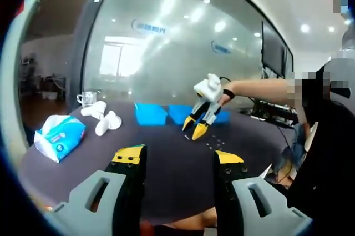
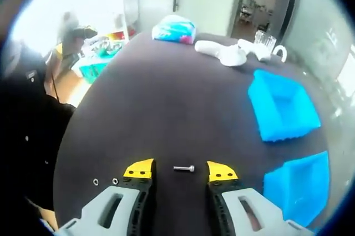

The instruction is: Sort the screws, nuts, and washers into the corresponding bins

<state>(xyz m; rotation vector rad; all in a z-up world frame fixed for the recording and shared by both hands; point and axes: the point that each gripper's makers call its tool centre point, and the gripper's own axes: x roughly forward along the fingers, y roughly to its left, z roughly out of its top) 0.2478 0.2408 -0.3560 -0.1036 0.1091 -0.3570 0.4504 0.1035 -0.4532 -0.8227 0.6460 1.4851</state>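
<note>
Left gripper view
Left gripper [image 1: 180, 158]: I see my fingers spread apart with nothing between them, held above the near edge of the dark table [image 1: 166, 175].
Right gripper [image 1: 198, 124]: it comes in from the right in a person's hand, yellow tips pointing down near small hardware [image 1: 217, 144] scattered on the table.
Blue bins [image 1: 151, 114]: a row at the far side; I cannot see inside them from here.
Other items: a tissue pack [image 1: 59, 136] at left, white objects [image 1: 102, 118] and a glass cup [image 1: 87, 98] behind.

Right gripper view
Right gripper [image 2: 180, 170]: fingers released and apart, holding nothing.
Screw [image 2: 184, 168]: lies on the table between my fingertips, touching neither.
Washers or nuts [image 2: 105, 181]: two small rings just left of the left finger.
Blue bins [image 2: 282, 105]: two at right, both look empty.
Far end: tissue pack [image 2: 174, 29], white objects [image 2: 230, 51], glass cup [image 2: 265, 40].
</note>
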